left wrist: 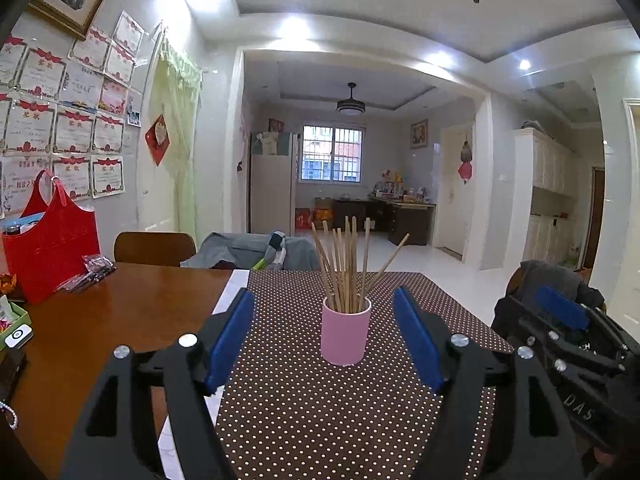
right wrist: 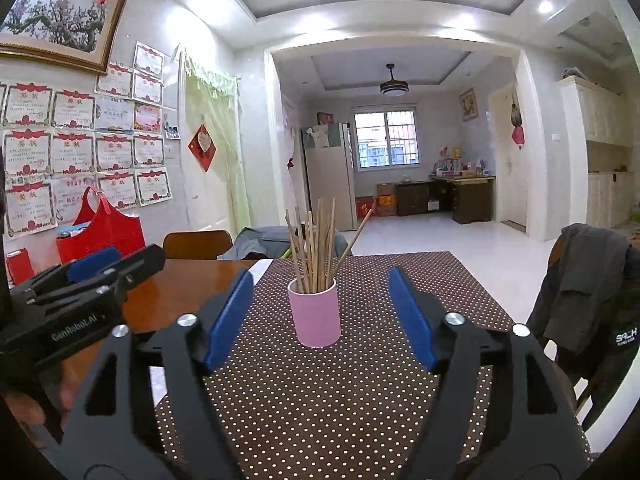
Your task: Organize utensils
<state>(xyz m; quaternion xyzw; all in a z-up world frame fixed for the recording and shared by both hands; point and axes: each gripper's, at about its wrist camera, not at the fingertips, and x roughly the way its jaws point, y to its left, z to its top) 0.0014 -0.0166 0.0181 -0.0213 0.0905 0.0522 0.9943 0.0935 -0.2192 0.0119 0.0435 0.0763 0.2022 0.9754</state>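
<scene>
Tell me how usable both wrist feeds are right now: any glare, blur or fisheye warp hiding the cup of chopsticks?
Left wrist view: pink cup and chopsticks sharp, ceiling lights flare, edges bow. Right wrist view: cup equally crisp between the open right tongs, window slightly overexposed, corners vignetted black.

A pink cup [right wrist: 316, 316] stands upright on a brown, white-dotted tablecloth [right wrist: 320, 408], packed with wooden chopsticks [right wrist: 314, 248] fanning upward. Nearer than the cup, the right gripper [right wrist: 320, 314] spreads its 2 blue pads wide, empty. Left of the cup, the left gripper [right wrist: 94, 264] hovers over bare wood.
</scene>
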